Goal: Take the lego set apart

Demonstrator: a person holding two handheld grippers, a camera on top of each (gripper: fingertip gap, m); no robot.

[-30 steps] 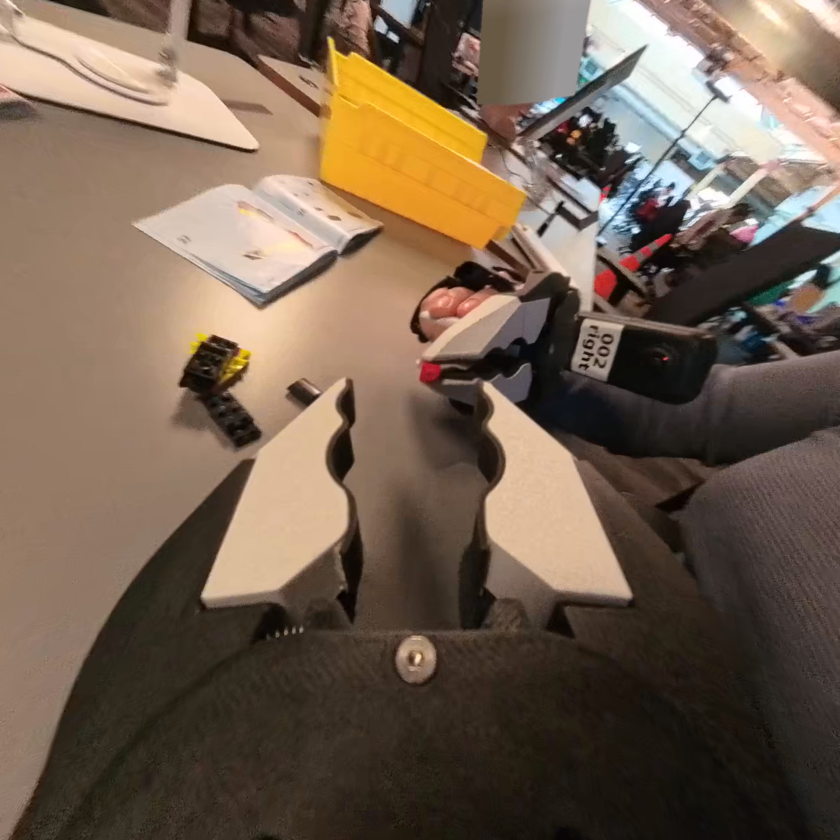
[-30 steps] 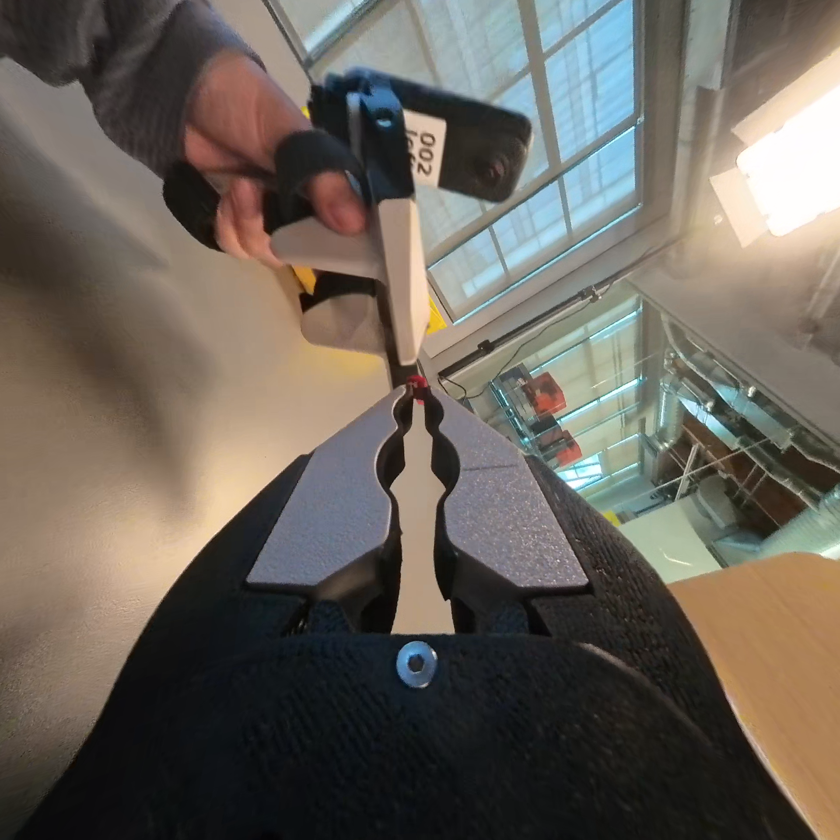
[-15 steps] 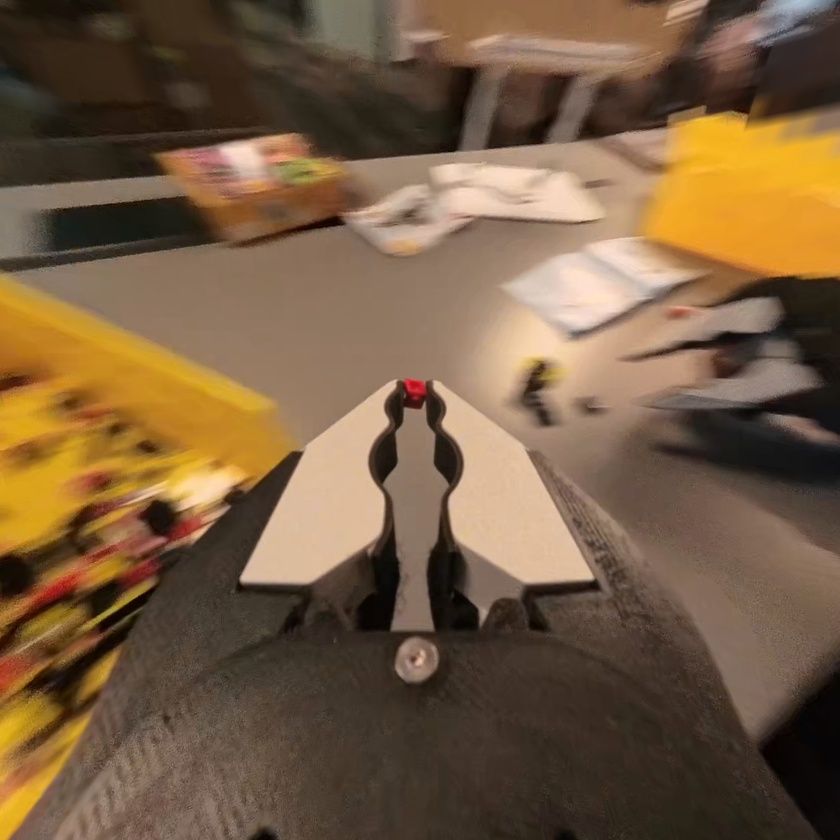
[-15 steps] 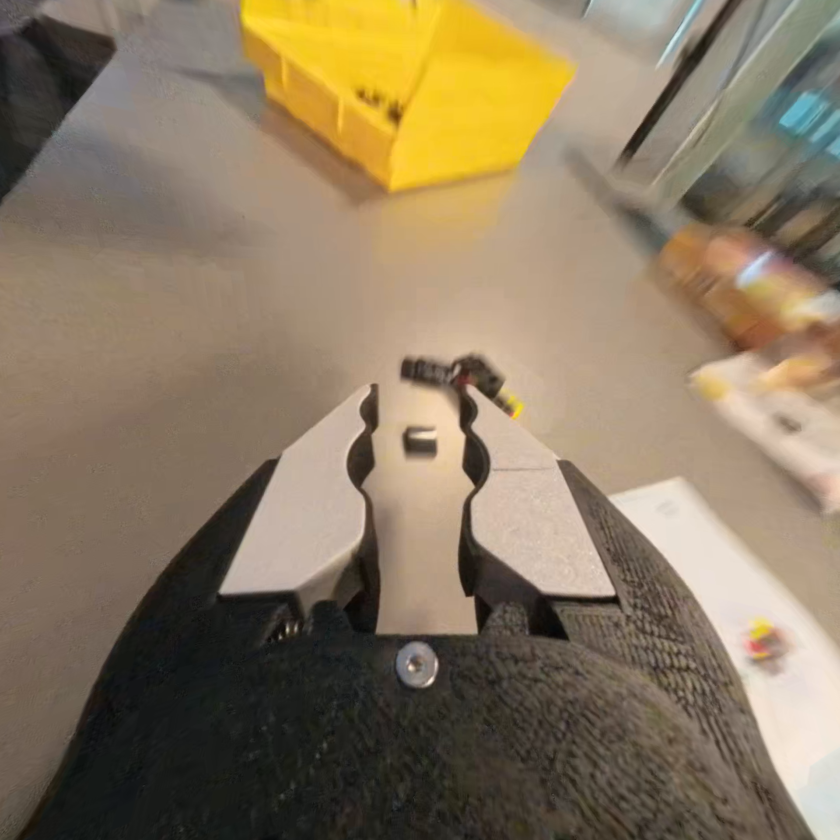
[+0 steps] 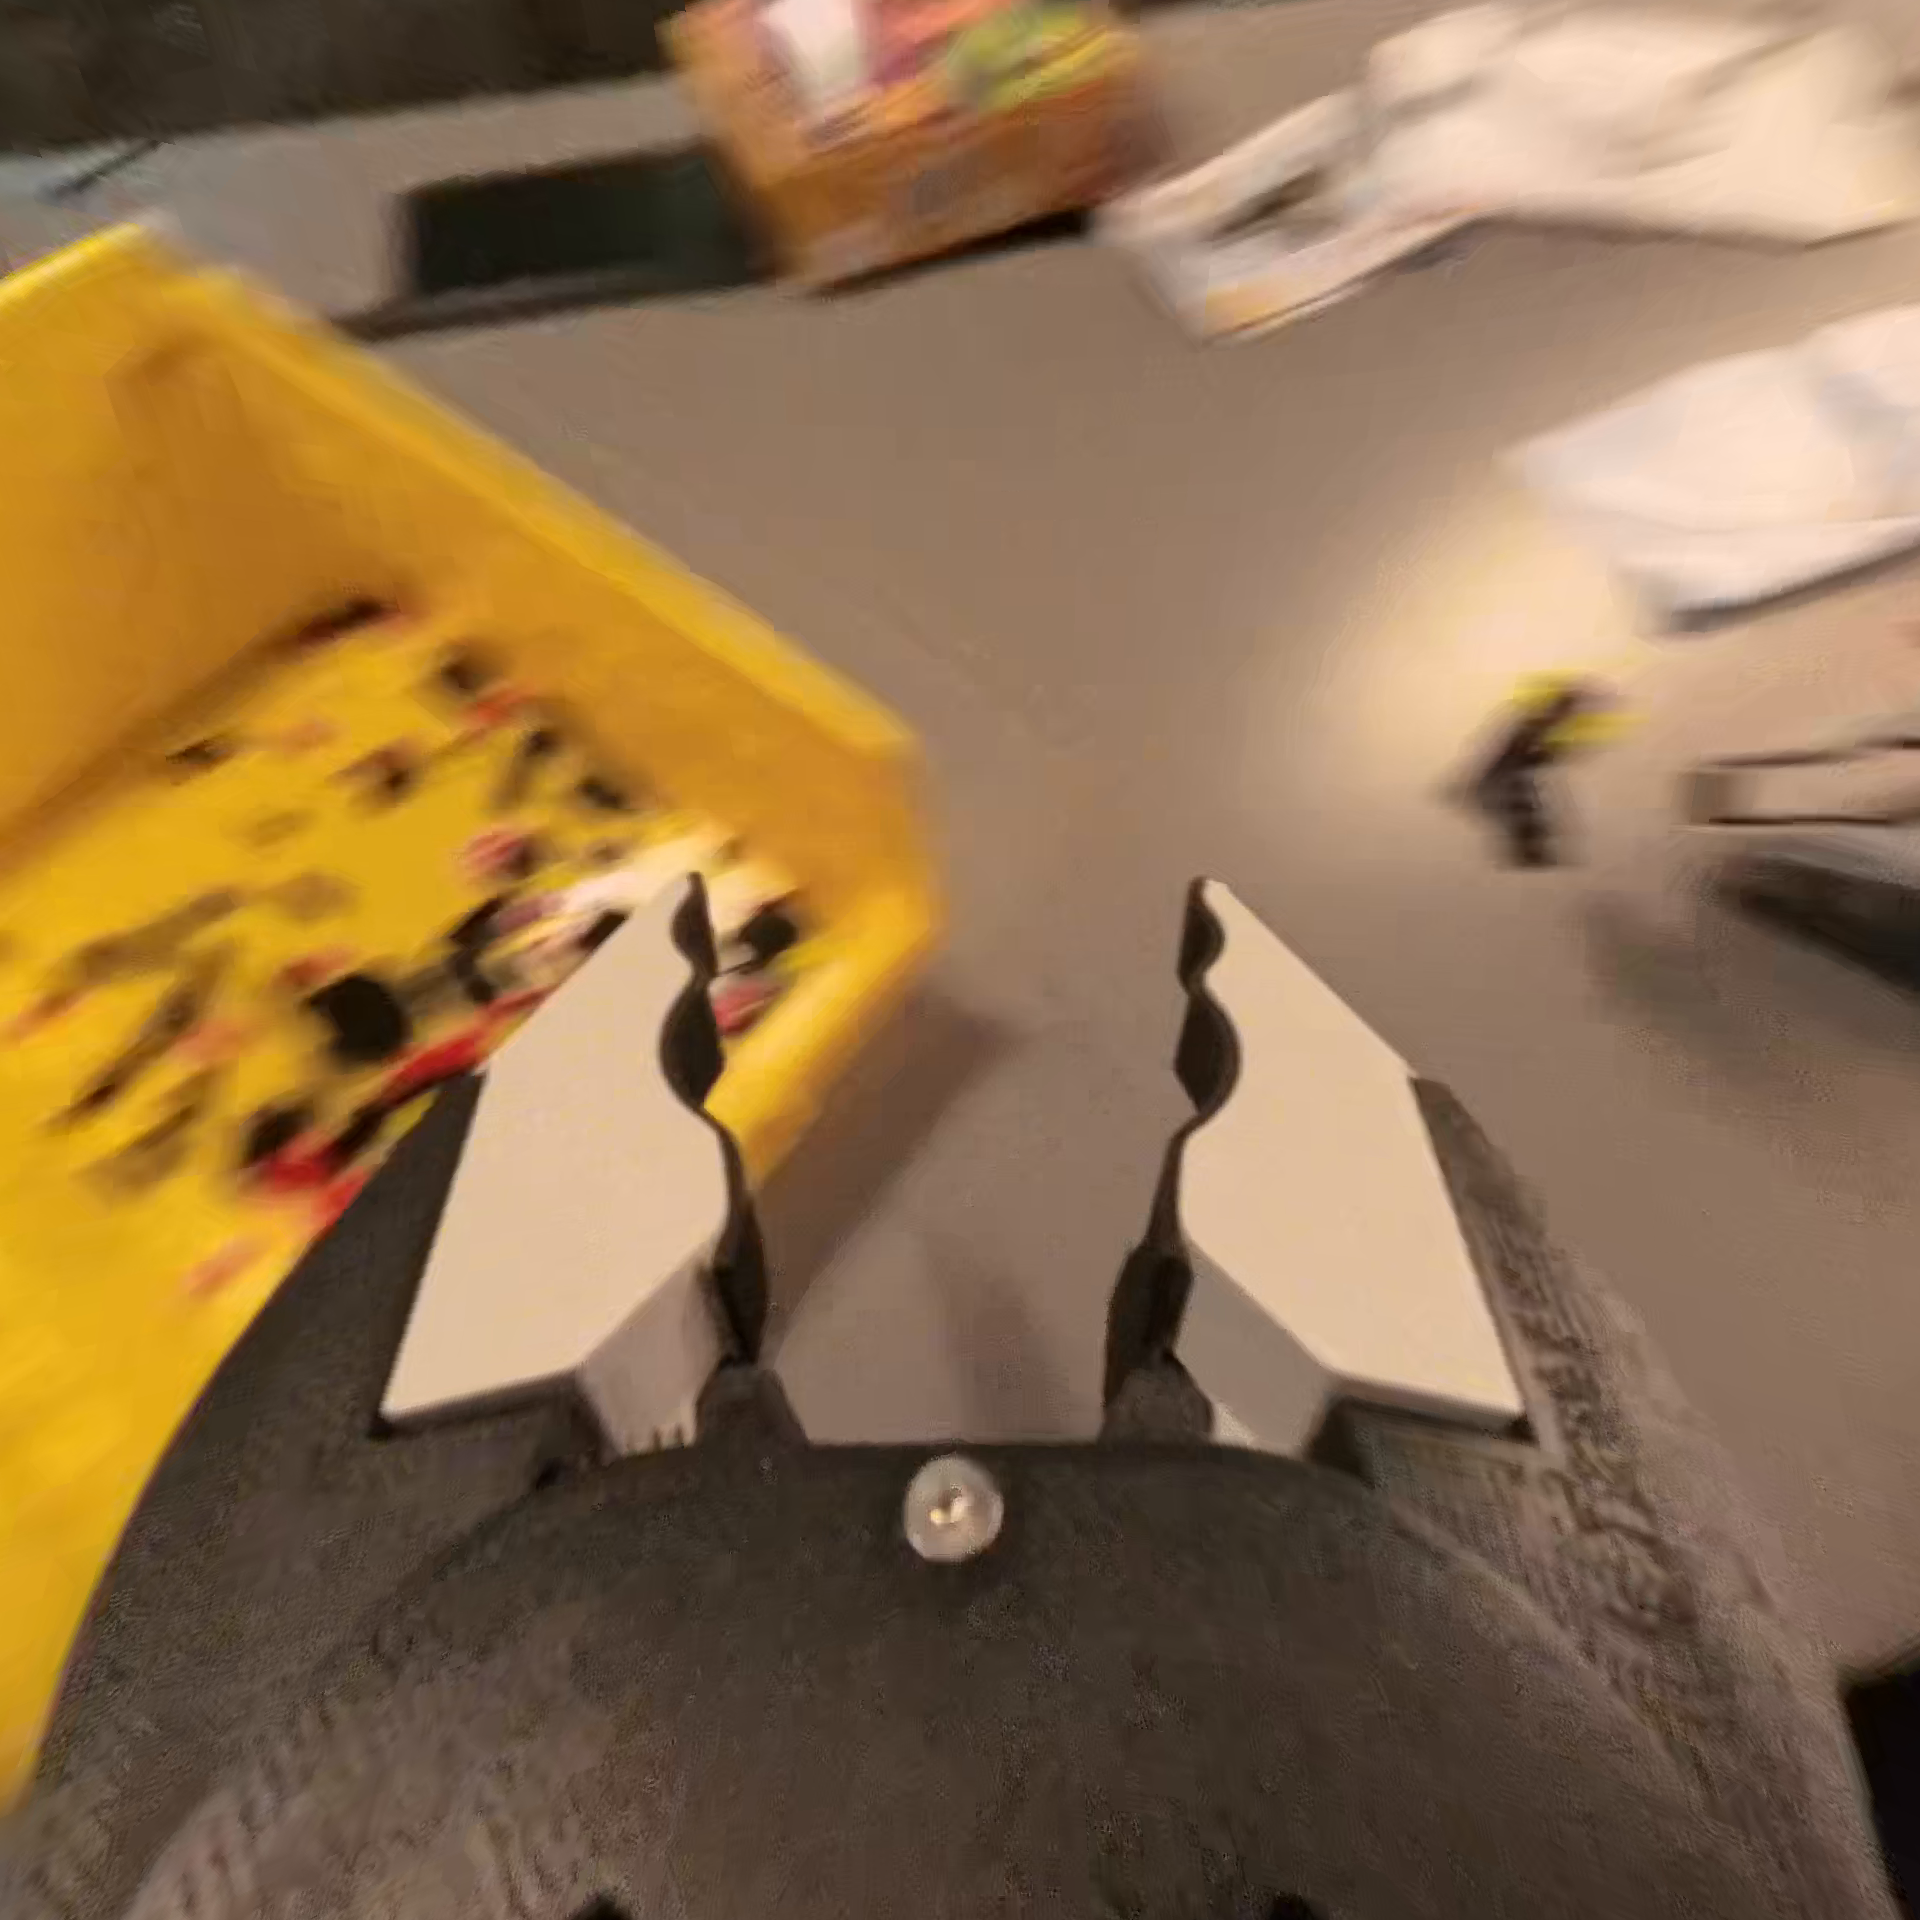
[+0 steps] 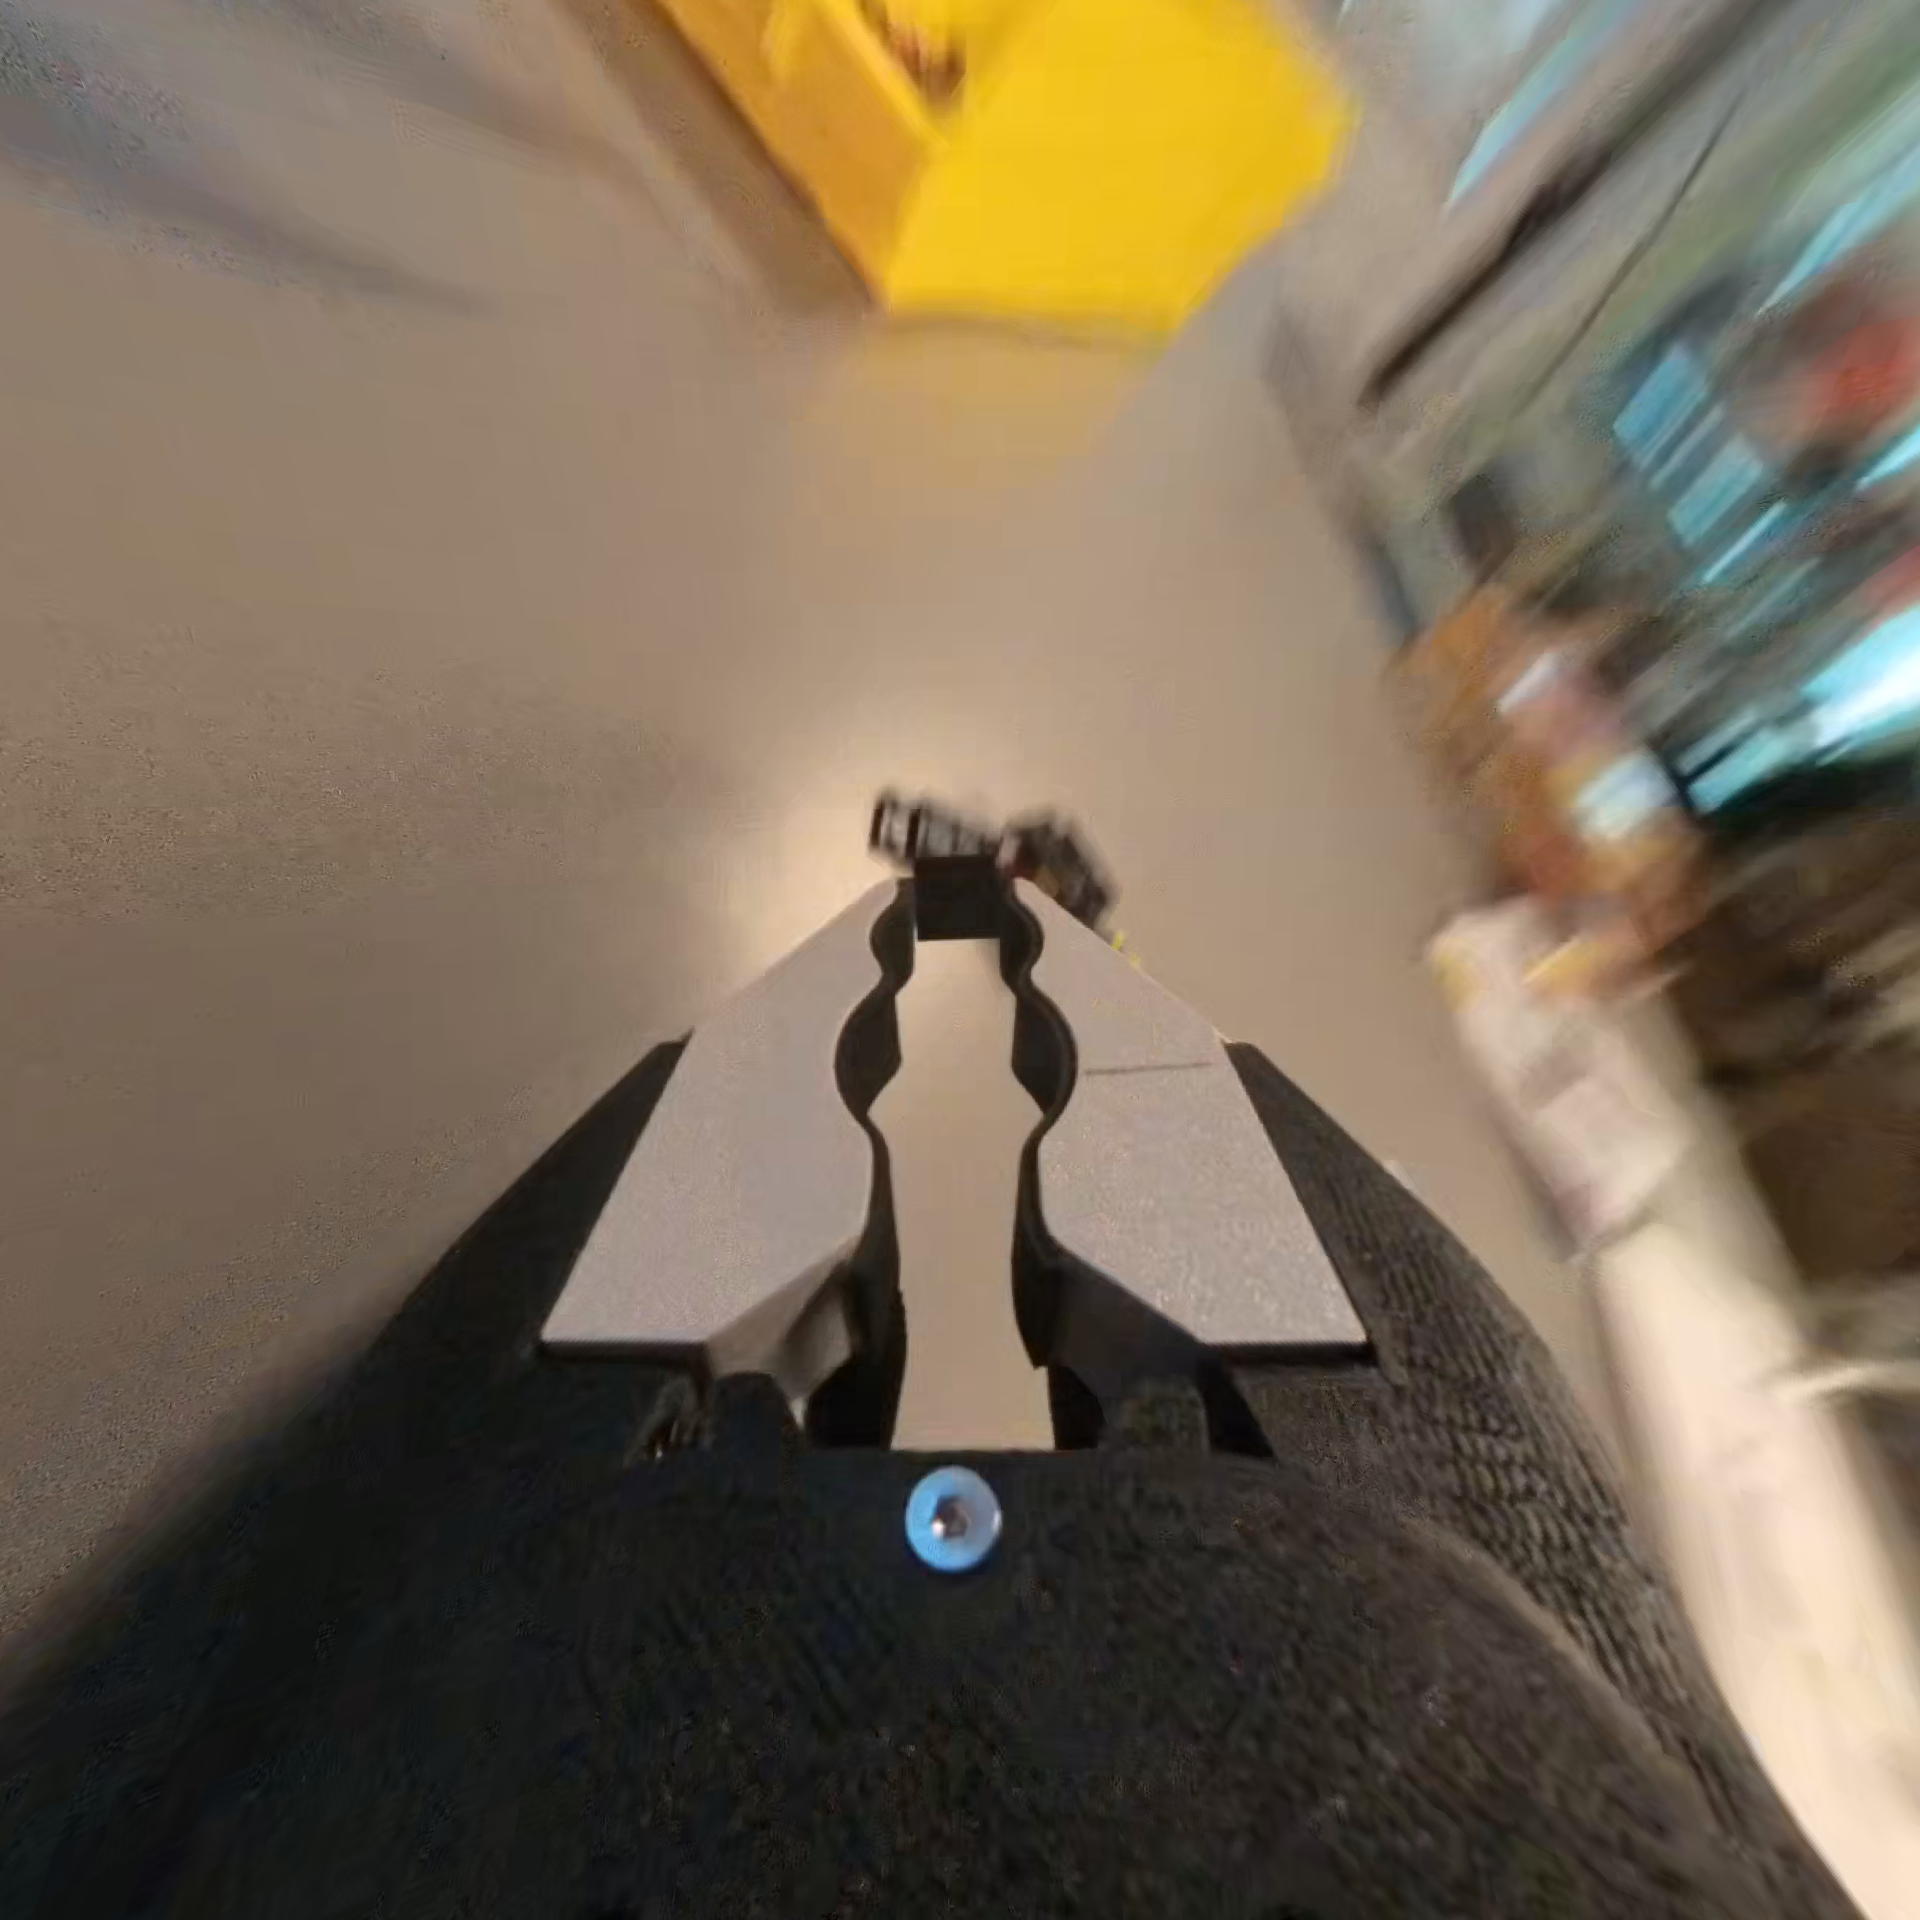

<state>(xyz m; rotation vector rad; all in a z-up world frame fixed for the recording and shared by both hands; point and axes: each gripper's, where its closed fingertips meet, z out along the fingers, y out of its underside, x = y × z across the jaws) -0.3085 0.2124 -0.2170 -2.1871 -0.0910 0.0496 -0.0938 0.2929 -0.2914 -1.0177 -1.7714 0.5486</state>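
Both views are motion-blurred. In the left wrist view my left gripper is open and empty, just right of a yellow bin that holds several loose lego pieces. The black and yellow lego remainder lies on the grey table to the right. In the right wrist view my right gripper is low over the table, its fingertips closed on a small black lego piece. The black lego remainder lies just behind it.
A second yellow bin stands at the far end of the table. An open booklet, loose papers and an orange box lie at the back. My right gripper shows as a blur at the left view's right edge.
My left gripper took the small red piece from the right one, swung to the yellow bin and opened; the piece is gone from it. My right gripper dropped to the table and closed on the black piece.
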